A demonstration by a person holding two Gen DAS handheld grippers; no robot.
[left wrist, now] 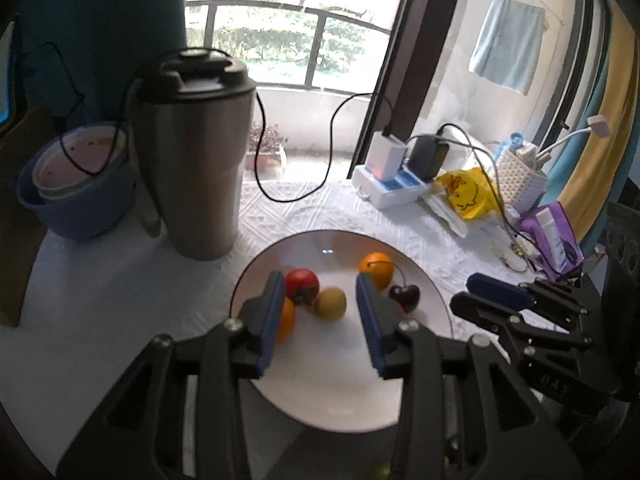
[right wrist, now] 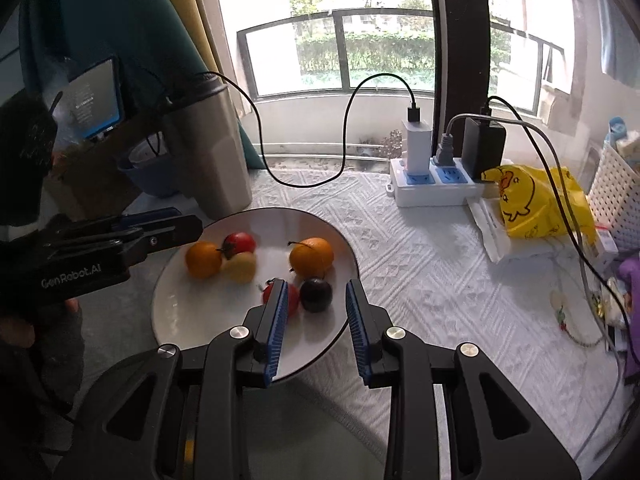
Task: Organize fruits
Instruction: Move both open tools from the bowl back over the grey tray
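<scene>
Six small fruits sit on the white plate (right wrist: 168, 308) at the middle of the surface (right wrist: 420, 280): two oranges (right wrist: 312, 257), two red fruits (right wrist: 239, 243), a yellow one (right wrist: 240, 267) and a dark cherry (right wrist: 316, 294). Our left tongs (left wrist: 320, 286) hang over the plate, jaws apart and gripping nothing, the yellow fruit showing between them. Our right tongs (right wrist: 316, 292) hover at the plate's near edge, released too, with the cherry framed in the gap and a red fruit behind the left pad. On the left tongs' body, at the left of the right wrist view, we read "GenRobot.AI". A yellow bag (right wrist: 532, 204) with a cartoon duck lies at right, beside a white power strip (right wrist: 428, 188).
</scene>
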